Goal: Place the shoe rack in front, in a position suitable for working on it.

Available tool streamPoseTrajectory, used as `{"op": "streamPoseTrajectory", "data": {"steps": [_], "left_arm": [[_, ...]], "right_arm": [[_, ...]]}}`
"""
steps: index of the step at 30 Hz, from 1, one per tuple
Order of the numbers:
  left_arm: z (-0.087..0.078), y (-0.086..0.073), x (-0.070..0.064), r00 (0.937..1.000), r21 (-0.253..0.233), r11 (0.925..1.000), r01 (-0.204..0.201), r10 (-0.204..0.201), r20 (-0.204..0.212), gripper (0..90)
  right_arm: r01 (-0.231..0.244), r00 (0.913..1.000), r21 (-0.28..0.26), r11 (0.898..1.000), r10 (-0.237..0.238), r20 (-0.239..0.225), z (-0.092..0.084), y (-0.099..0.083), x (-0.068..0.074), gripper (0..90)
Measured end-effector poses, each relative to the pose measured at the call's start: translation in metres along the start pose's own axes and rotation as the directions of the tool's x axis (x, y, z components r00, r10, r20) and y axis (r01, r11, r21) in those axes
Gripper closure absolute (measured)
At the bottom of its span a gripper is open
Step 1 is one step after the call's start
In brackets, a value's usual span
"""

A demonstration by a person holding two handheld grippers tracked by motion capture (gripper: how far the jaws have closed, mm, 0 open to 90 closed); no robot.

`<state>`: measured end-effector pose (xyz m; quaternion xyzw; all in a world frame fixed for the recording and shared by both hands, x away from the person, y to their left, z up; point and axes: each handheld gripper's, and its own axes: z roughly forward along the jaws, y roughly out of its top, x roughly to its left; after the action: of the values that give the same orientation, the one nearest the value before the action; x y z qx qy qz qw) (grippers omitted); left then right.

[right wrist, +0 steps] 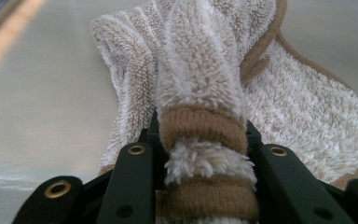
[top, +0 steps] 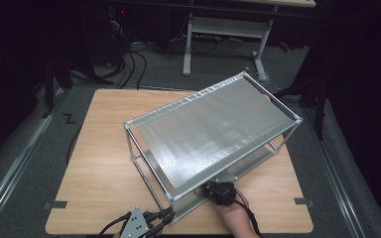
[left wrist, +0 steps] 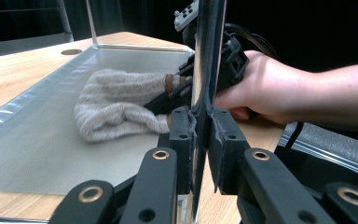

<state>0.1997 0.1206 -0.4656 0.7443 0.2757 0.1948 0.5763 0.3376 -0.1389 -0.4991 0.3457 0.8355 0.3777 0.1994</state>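
Note:
A metal rack (top: 213, 134) with two sheet shelves stands askew on the wooden table (top: 99, 163). My left gripper (top: 166, 216) is shut on the rack's upright corner post (left wrist: 207, 56) at the near corner, and its pads (left wrist: 182, 130) press the post from both sides. My right gripper (right wrist: 200, 135) is shut on a bunched beige terry towel (right wrist: 200, 70) with brown trim. The towel (left wrist: 116, 102) lies on the lower shelf (left wrist: 51, 154), with the right gripper (left wrist: 175, 91) reaching in under the top shelf. In the high view the top shelf hides the right gripper's (top: 222, 192) jaws and the towel.
The table's near edge (top: 178, 232) runs just under both hands. A person's hand (left wrist: 261, 88) holds the right gripper beside the post. Behind the table stand a white desk frame (top: 223, 34) and floor cables (top: 129, 64). Bare wood lies left of the rack.

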Motion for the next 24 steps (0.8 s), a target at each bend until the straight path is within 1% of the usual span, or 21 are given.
{"op": "streamPoseTrajectory", "data": {"steps": [2, 3, 4, 5, 6, 7, 9, 10, 11, 14, 16, 17, 20, 22, 24], "left_arm": [[0.0, 0.0, 0.0, 1.0, 0.0, 1.0, 0.0, 0.0, 0.0, 80.2], [0.0, 0.0, 0.0, 1.0, -0.001, 1.0, 0.0, 0.0, 0.0, 80.2], [0.001, 0.0, 0.0, 1.0, -0.001, 1.0, -0.001, 0.001, 0.0, 80.2], [0.001, 0.0, 0.0, 1.0, -0.001, 1.0, -0.001, 0.001, -0.001, 80.3], [0.001, 0.0, 0.0, 1.0, -0.001, 1.0, -0.001, 0.001, 0.0, 80.3], [0.001, 0.0, 0.0, 1.0, -0.001, 1.0, -0.001, 0.001, 0.0, 80.3], [0.002, 0.0, 0.0, 1.0, -0.001, 1.0, -0.001, 0.001, 0.0, 80.3], [0.002, 0.0, 0.0, 1.0, -0.002, 1.0, -0.001, 0.001, 0.001, 80.3], [0.002, 0.0, 0.0, 1.0, -0.002, 1.0, -0.001, 0.001, 0.001, 80.3], [0.002, 0.0, 0.0, 1.0, -0.003, 1.0, -0.001, 0.001, 0.001, 80.3], [0.002, 0.0, 0.001, 1.0, -0.001, 1.0, -0.005, 0.005, 0.002, 80.3], [0.003, 0.0, 0.001, 1.0, -0.001, 1.0, -0.005, 0.005, 0.002, 80.3], [0.003, 0.0, 0.001, 1.0, -0.001, 1.0, -0.005, 0.005, 0.001, 80.3], [0.003, 0.0, 0.0, 1.0, -0.002, 1.0, -0.003, 0.003, 0.0, 80.2], [0.003, 0.001, 0.001, 1.0, 0.0, 1.0, -0.005, 0.005, -0.001, 80.3]], "right_arm": [[0.001, 0.9997, 0.002, 1.0, -0.001, -0.026, 0.0, 0.0, 0.009, 68.7], [0.003, 0.9998, 0.006, 1.0, -0.003, -0.022, -0.001, 0.0, 0.015, 68.7], [0.021, 0.9993, 0.002, 1.0, -0.021, -0.03, -0.001, 0.0, 0.018, 68.7], [0.023, 0.9985, -0.006, 1.0, -0.023, -0.049, -0.001, 0.0, 0.024, 68.7], [0.016, 0.9975, -0.006, 1.0, -0.016, -0.069, -0.002, 0.0, 0.029, 68.7], [0.038, 0.9961, -0.015, 0.999, -0.039, -0.079, -0.002, 0.0, 0.034, 68.7], [0.034, 0.994, -0.007, 0.999, -0.034, -0.104, -0.004, 0.0, 0.042, 68.7], [0.051, 0.9932, -0.014, 0.999, -0.052, -0.104, -0.005, 0.0, 0.046, 68.7], [0.05, 0.9914, -0.015, 0.999, -0.052, -0.12, -0.005, 0.0, 0.05, 68.7], [0.072, 0.9868, -0.026, 0.997, -0.075, -0.144, -0.006, 0.0, 0.06, 68.7], [0.062, 0.986, -0.016, 0.998, -0.063, -0.154, -0.008, 0.0, 0.066, 68.7], [0.07, 0.9855, -0.02, 0.997, -0.072, -0.153, -0.009, -0.001, 0.069, 68.8], [0.075, 0.9802, -0.021, 0.997, -0.078, -0.182, -0.01, -0.001, 0.075, 68.9], [0.084, 0.9786, -0.021, 0.996, -0.086, -0.187, -0.011, -0.001, 0.08, 69.0], [0.086, 0.9779, -0.019, 0.996, -0.088, -0.19, -0.012, 0.0, 0.081, 69.2]]}}
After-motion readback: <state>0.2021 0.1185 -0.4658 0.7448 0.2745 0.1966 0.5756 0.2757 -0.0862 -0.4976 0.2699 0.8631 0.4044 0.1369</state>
